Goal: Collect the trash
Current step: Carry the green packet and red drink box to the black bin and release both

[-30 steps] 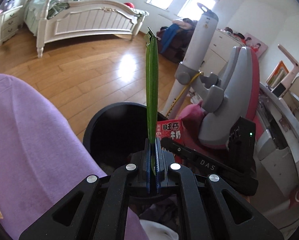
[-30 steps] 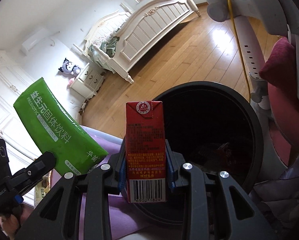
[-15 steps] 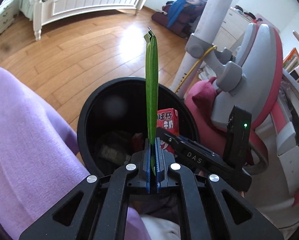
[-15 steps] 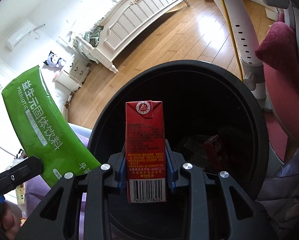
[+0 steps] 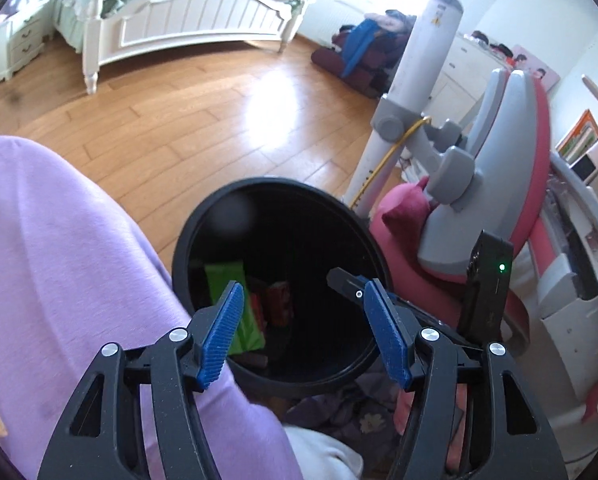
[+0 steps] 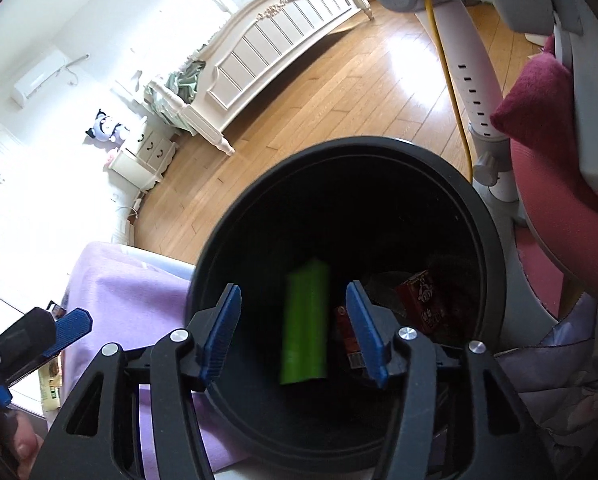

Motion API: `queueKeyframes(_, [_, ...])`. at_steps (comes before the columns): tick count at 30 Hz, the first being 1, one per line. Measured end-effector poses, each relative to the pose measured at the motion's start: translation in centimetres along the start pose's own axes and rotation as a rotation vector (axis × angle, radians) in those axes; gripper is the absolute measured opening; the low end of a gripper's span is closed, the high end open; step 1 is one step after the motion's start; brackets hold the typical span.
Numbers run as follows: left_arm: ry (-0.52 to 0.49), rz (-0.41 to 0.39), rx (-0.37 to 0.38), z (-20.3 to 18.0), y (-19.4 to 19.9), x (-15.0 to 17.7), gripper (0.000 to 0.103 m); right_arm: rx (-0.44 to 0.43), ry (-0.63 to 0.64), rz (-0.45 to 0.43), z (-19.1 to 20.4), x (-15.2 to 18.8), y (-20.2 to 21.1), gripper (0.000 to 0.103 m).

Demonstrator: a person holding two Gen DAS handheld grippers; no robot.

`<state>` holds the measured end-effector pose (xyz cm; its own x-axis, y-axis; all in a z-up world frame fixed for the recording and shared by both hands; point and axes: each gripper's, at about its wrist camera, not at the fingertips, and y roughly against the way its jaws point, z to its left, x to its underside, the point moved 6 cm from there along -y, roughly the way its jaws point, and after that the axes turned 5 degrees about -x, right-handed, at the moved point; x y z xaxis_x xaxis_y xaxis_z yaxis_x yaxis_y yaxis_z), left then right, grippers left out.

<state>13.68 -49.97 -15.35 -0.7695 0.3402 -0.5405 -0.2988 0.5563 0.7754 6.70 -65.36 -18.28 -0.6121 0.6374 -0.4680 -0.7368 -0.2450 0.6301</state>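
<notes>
Sunlit plank flooring (image 5: 187, 128), glossy and honey-coloured, stretched beyond my two hand-held grippers toward a white panelled bed (image 5: 195, 28) against the far wall. Directly under both tools sat the round black trash bin (image 5: 375, 248), its plastic rim smooth and its inside dark.

My left hand-held gripper (image 5: 303, 332) hung over the bin's near edge, its jaws opening, with nothing pressed between the ribbed blue pads (image 5: 223, 332). Below and beyond them the flat green drink pouch (image 5: 239, 308) lay inside the bin, toward the left pad, beside a red carton (image 5: 279, 304).

My right hand-held gripper (image 6: 295, 332) was also above the bin, jaws opening and gripping nothing. Between its pads, but lower, the green pouch (image 6: 305, 324) showed blurred within the bin's mouth (image 6: 495, 240). A red milk carton (image 6: 349, 344) with a barcode showed just behind the right pad, partly hidden by it, and another dark red carton (image 6: 423, 300) rested further right among the rubbish.

My lilac trouser leg (image 5: 59, 272), soft and matte, crowded the left side of the bin. To the right stood a grey and pink moulded chair (image 5: 511, 168) with a crimson cushion (image 5: 403, 208), and a white post (image 5: 411, 92) with a yellow cable (image 5: 391, 152) rose just beyond the rim. Flowered purple fabric (image 5: 339, 412) lay bunched at the bin's near side, beneath my grippers.
</notes>
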Motion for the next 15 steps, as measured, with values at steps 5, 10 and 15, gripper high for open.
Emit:
queueKeyframes(5, [0.031, -0.09, -0.026, 1.5, 4.6, 0.5, 0.063, -0.046, 0.048, -0.021, 3.4, 0.2, 1.2, 0.061])
queueKeyframes(10, [0.093, -0.16, -0.085, 5.1, 9.2, 2.0, 0.063, -0.105, 0.123, -0.004, 8.1, 1.1, 1.6, 0.061])
queueKeyframes(15, [0.17, -0.217, -0.147, 9.9, 13.6, 4.1, 0.063, -0.154, 0.205, 0.02, 13.3, 2.3, 1.6, 0.061])
